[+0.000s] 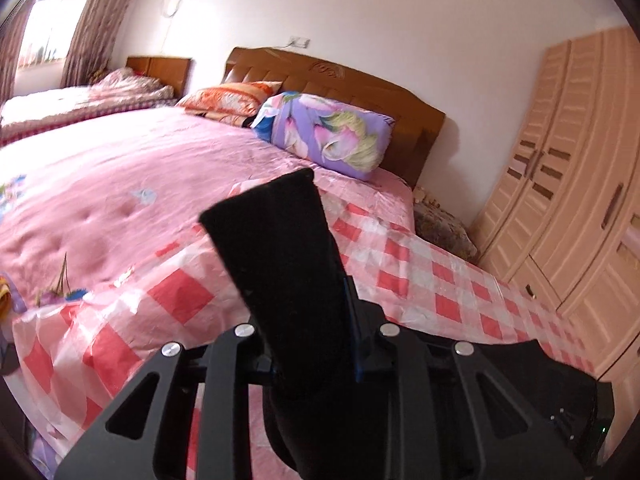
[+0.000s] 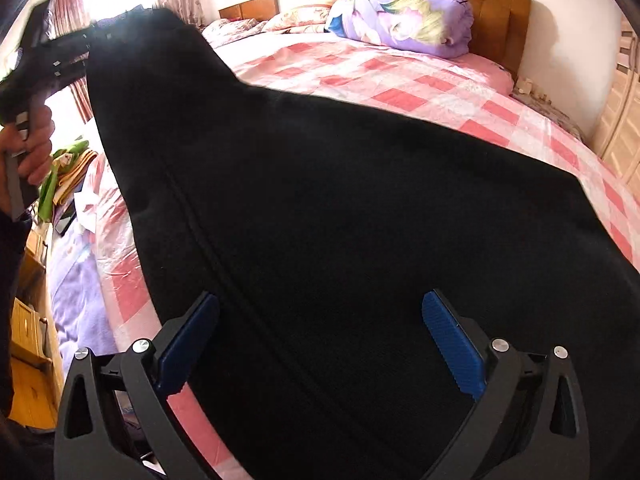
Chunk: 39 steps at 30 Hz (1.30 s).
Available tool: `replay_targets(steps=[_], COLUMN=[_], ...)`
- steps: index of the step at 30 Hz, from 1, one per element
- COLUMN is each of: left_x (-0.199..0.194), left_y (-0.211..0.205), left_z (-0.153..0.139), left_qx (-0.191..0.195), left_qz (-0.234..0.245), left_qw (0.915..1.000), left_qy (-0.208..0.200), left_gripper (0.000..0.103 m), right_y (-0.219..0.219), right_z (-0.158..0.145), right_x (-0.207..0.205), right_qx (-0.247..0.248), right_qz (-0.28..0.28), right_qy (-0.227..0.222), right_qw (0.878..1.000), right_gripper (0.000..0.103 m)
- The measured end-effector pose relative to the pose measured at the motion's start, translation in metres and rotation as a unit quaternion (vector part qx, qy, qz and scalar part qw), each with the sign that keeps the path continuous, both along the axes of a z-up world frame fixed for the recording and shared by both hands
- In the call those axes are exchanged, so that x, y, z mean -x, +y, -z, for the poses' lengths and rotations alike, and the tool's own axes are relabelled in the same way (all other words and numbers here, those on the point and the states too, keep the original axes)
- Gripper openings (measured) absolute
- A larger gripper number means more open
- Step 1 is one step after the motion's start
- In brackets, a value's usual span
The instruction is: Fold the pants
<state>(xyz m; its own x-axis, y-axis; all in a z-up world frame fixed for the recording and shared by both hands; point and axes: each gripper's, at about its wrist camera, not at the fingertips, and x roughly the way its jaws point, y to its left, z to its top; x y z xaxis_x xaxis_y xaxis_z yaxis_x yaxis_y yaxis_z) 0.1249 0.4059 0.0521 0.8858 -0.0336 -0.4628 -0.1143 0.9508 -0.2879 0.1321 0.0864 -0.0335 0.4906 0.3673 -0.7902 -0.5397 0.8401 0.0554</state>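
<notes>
1. Jaws of the right gripper (image 2: 320, 344) stand spread wide, with blue pads (image 2: 452, 352) on each side. The black pants (image 2: 320, 220) lie under and between them, but the pads do not press on the cloth.

2. Jaws of the left gripper (image 1: 316, 280) are nearly pressed together and pinch a flap of the same black cloth, which stands up in front of the left wrist camera. In the right wrist view this gripper is at the upper left, held by a hand (image 2: 36, 148), with one end of the pants hanging up from it.

3. The pants spread from the near edge of the bed (image 2: 380, 80) across the red and white checked sheet (image 1: 440, 280). One end is lifted in the air; the rest still lies on the sheet.

4. I judge that the step in hand is the first fold: one end is raised in order to bring it over the other part.

5. The next move probably calls for carrying the lifted end across and laying it flat, edge on edge. The right gripper could hold the lying part down so that it does not slide.

6. Farther away are a purple flowered quilt roll (image 1: 328, 136) against the wooden headboard (image 1: 340, 76), and a pale wardrobe (image 1: 580, 184) at the right.
</notes>
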Motion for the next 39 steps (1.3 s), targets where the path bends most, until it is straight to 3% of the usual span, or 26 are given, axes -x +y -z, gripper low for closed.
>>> replay_targets(steps=[1, 5, 6, 9, 11, 13, 14, 15, 16, 17, 19, 21, 23, 25, 27, 30, 34, 37, 39], left_x=[0.002, 0.006, 0.008, 0.006, 0.002, 0.004, 0.009, 0.018, 0.026, 0.032, 0.048, 0.068, 0.070, 0.058, 0.049, 0.032, 0.028, 0.033, 0.032], left_y=[-0.019, -0.094, -0.118, -0.180, -0.219, -0.253, -0.271, -0.283, -0.287, -0.283, -0.257, -0.221, -0.180, -0.151, -0.131, -0.105, -0.095, -0.097, -0.091], left_z=[-0.009, -0.032, -0.034, -0.019, 0.013, 0.055, 0.075, 0.089, 0.096, 0.096, 0.082, 0.061, 0.047, 0.041, 0.038, 0.041, 0.068, 0.080, 0.081], left_qx=[-0.022, -0.082, -0.099, -0.142, -0.156, -0.170, -0.197, -0.225, -0.235, -0.222, -0.183, -0.143, -0.110, -0.145, -0.177, -0.162, -0.156, -0.168, -0.157], left_qz=[0.018, 0.086, 0.111, 0.166, 0.225, 0.297, 0.323, 0.335, 0.338, 0.336, 0.302, 0.264, 0.209, 0.142, 0.099, 0.069, 0.063, 0.046, 0.035], left_qw=[0.9996, 0.9925, 0.9884, 0.9757, 0.9614, 0.9365, 0.9205, 0.9088, 0.9062, 0.9105, 0.9338, 0.9539, 0.9717, 0.9790, 0.9788, 0.9831, 0.9822, 0.9813, 0.9835], left_qy=[-0.008, -0.029, -0.033, -0.012, 0.028, 0.077, 0.099, 0.105, 0.098, 0.092, 0.055, 0.004, -0.006, 0.017, 0.027, 0.050, 0.083, 0.081, 0.084], left_gripper=[0.015, 0.010, 0.005, 0.005, 0.006, 0.009, 0.010, 0.016, 0.025, 0.035, 0.085, 0.097, 0.099, 0.098, 0.098, 0.098, 0.098, 0.099, 0.099], right_y=[-0.009, -0.054, -0.066, -0.110, -0.141, -0.161, -0.170, -0.174, -0.181, -0.184, -0.182, -0.171, -0.151, -0.123, -0.084, -0.030, 0.023, 0.056, 0.065], right_z=[-0.006, -0.030, -0.034, -0.046, -0.052, -0.054, -0.054, -0.053, -0.052, -0.050, -0.050, -0.050, -0.049, -0.051, -0.050, -0.045, -0.026, -0.011, -0.008], right_x=[0.004, 0.022, 0.023, 0.028, 0.034, 0.035, 0.036, 0.037, 0.038, 0.037, 0.036, 0.031, 0.023, 0.001, -0.028, -0.069, -0.123, -0.145, -0.148], right_qx=[-0.021, -0.078, -0.082, -0.105, -0.119, -0.119, -0.120, -0.122, -0.129, -0.136, -0.151, -0.168, -0.194, -0.242, -0.272, -0.291, -0.308, -0.264, -0.247], right_qz=[0.007, 0.042, 0.054, 0.110, 0.145, 0.168, 0.178, 0.182, 0.185, 0.184, 0.175, 0.146, 0.114, 0.062, 0.025, -0.011, -0.027, -0.029, -0.022], right_qy=[-0.008, -0.046, -0.053, -0.064, -0.073, -0.074, -0.073, -0.072, -0.066, -0.060, -0.052, -0.042, -0.021, 0.020, 0.062, 0.111, 0.186, 0.208, 0.209], right_qw=[1.000, 0.995, 0.994, 0.986, 0.980, 0.976, 0.974, 0.973, 0.972, 0.972, 0.972, 0.974, 0.974, 0.968, 0.960, 0.950, 0.933, 0.941, 0.946], right_gripper=[0.098, 0.098, 0.098, 0.098, 0.098, 0.098, 0.098, 0.098, 0.098, 0.098, 0.098, 0.098, 0.098, 0.098, 0.095, 0.081, 0.072, 0.067, 0.065])
